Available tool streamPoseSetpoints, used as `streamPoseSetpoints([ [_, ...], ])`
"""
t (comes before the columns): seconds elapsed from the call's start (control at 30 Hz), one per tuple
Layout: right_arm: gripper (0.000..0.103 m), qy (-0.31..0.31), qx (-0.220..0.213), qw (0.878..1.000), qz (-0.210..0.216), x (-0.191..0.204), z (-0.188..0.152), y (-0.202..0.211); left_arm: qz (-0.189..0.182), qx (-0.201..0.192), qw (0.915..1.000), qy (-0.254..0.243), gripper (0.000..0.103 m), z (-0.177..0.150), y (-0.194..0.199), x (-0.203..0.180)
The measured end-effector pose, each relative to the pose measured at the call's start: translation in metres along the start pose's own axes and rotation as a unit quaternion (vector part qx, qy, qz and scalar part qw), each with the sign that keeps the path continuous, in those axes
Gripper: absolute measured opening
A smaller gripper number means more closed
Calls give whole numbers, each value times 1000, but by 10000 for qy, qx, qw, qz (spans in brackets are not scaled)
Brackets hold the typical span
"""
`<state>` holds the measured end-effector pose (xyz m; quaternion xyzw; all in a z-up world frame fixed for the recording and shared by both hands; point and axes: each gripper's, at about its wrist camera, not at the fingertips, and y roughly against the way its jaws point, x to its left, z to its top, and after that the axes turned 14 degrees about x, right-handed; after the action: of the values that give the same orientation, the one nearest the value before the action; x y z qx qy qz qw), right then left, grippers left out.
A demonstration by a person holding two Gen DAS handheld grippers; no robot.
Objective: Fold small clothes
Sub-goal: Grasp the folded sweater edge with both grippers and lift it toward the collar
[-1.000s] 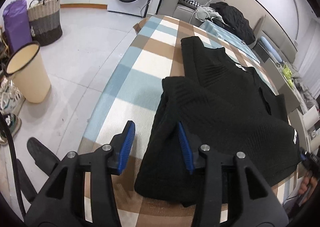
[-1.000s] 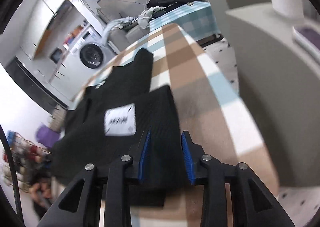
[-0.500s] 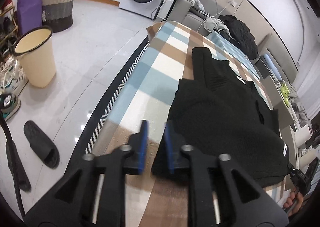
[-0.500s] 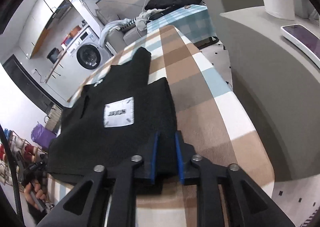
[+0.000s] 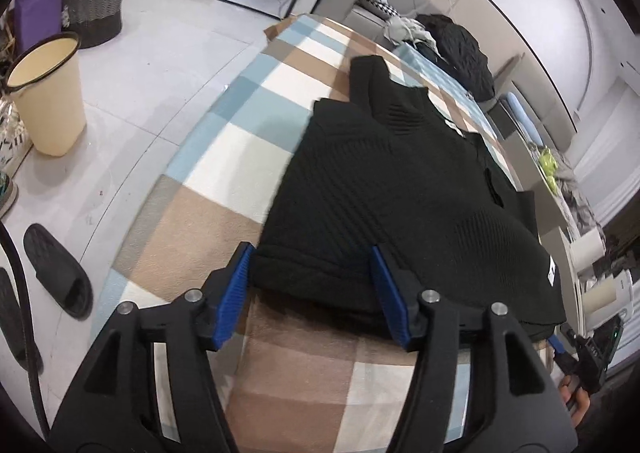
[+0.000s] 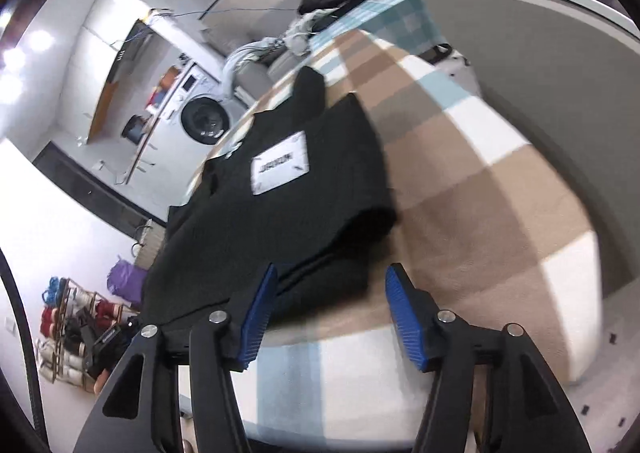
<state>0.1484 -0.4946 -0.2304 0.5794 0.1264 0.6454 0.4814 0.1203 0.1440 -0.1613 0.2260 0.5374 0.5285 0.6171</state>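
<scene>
Inspected at release stage of a fold. Found black knitted garment (image 5: pixel 400 189) lying flat, partly folded, on checked tabletop (image 5: pixel 224 157) — near hem doubled over, white label (image 6: pixel 280 169) facing up in the right wrist view. Noted left gripper (image 5: pixel 312 289) with jaws just parted, near-left corner of hem between the blue pads but unpressed. Noted right gripper (image 6: pixel 332 313) likewise just opened, pads clear of the near-right corner at 11 o'clock of its tips. Judged both set at the near corners to lay the fold squarely — next fold pending.
</scene>
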Motion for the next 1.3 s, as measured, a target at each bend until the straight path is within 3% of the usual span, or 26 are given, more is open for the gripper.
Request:
streamPoseSetpoints([
  [0.17, 57, 402, -143, 9982, -416, 18, 11, -18, 51, -82, 9999, -118, 55, 0, -8, -13],
  [0.2, 56, 450, -174, 9975, -525, 22, 13, -21, 89, -105, 9998, -143, 49, 1, -9, -15],
  [0.23, 51, 515, -190, 9969, -569, 25, 16, -24, 115, -114, 9997, -199, 32, 1, -11, -17],
  [0.27, 39, 574, -195, 9964, -584, 26, 17, -27, 150, -103, 9995, -250, 26, 1, -14, -20],
  [0.33, 28, 681, -203, 9942, -803, 30, 19, -32, 237, -119, 9991, -329, 18, 2, -15, -25],
  [0.43, 20, 867, -178, 9921, -884, 31, 15, -28, 327, -84, 9980, -533, 16, -1, -14, -30],
  [0.53, 19, 841, -137, 9928, -844, 27, 10, -24, 243, -18, 9982, -555, 15, -5, -11, -27],
  [0.77, 20, 644, -3, 9953, -722, 16, -5, -8, 102, 72, 9987, -487, 19, -26, 3, -18],
  [0.8, 21, 645, 30, 9954, -711, 16, -3, -7, 69, 54, 9990, -435, 27, -26, 4, -15],
  [0.83, 28, 634, 49, 9956, -684, 15, -2, -6, 64, 113, 9990, -431, 39, -26, 5, -13],
  [0.87, 41, 609, 82, 9959, -668, 15, 0, -5, 67, 157, 9990, -414, 46, -27, 5, -11],
  [0.9, 46, 582, 100, 9960, -666, 14, 2, -4, 35, 157, 9992, -378, 54, -27, 8, -8],
  [1.0, 49, 557, -55, 9971, -508, 11, 3, 3, -91, 185, 9992, -333, 64, -31, 14, 0],
  [1.23, 51, 274, -312, 9991, -33, 5, 11, 9, -270, -120, 9996, -49, 64, -26, 13, 0],
  [1.3, 51, 307, -439, 9986, 24, 10, 10, 13, -357, -354, 9987, -31, 55, -24, 19, -4],
])
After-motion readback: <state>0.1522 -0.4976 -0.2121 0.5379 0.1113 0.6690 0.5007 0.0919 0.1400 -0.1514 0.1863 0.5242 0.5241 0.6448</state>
